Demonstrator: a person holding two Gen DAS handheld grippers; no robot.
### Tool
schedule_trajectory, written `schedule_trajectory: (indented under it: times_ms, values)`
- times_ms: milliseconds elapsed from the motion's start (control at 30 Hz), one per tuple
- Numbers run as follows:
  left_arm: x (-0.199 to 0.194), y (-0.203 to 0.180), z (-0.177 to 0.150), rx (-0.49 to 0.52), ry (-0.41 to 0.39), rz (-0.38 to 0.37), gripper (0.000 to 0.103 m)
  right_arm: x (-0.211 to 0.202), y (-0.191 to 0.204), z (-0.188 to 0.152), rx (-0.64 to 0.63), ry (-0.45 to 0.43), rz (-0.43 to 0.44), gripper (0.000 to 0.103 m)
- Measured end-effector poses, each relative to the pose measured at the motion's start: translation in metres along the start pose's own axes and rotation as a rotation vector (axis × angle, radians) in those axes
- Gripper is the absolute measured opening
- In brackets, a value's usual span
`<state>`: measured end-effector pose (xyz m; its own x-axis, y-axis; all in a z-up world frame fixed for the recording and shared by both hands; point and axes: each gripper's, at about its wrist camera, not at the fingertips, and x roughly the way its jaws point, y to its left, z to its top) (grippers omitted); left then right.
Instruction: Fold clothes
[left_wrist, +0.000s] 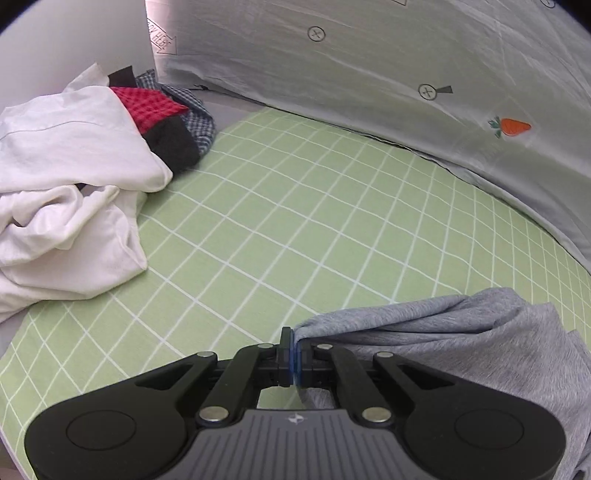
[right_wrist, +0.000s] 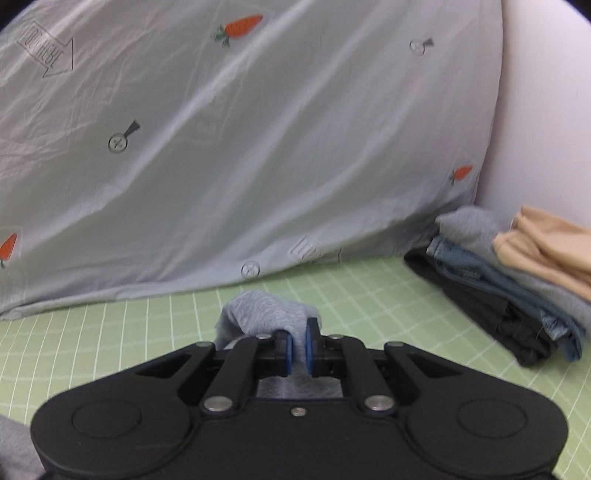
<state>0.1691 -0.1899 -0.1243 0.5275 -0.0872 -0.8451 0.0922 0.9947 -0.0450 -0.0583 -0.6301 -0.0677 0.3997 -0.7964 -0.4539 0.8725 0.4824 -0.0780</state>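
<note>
A heather-grey garment (left_wrist: 461, 339) lies bunched on the green checked sheet (left_wrist: 280, 206) at the lower right of the left wrist view. My left gripper (left_wrist: 294, 341) is shut on a pinched edge of it, the cloth trailing off to the right. In the right wrist view my right gripper (right_wrist: 298, 341) is shut on another fold of the same grey garment (right_wrist: 264, 310), which bulges up ahead of the blue pads (right_wrist: 309, 345) and fills the narrow gap between them.
A heap of unfolded clothes, white (left_wrist: 70, 173), red checked (left_wrist: 147, 107) and dark, sits at the left. A folded stack (right_wrist: 517, 280) of black, denim, grey and tan pieces stands at the right. A grey carrot-print cover (right_wrist: 240, 147) rises behind the sheet.
</note>
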Motion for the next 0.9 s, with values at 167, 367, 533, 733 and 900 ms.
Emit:
schedule_trajectory:
  times_ms: [167,367,533,733,900]
  values:
    - [0.009,0.022,-0.005,-0.066,0.049,0.013,0.002,0.004,-0.008,-0.009,0.026,0.107,0.006,0.024]
    - [0.007,0.018,-0.024,-0.026,0.068,0.0,0.003,-0.032,0.007,-0.097,-0.015,0.345,0.131,0.054]
    - [0.004,0.012,-0.038,0.029,0.078,-0.022,0.003,-0.074,0.032,-0.141,-0.036,0.442,0.272,0.058]
    - [0.002,0.013,-0.048,0.089,0.092,-0.034,0.003,-0.114,0.083,-0.153,-0.134,0.468,0.484,0.056]
    - [0.0,0.018,-0.053,0.122,0.095,-0.043,0.003,-0.131,0.114,-0.163,-0.22,0.48,0.533,0.047]
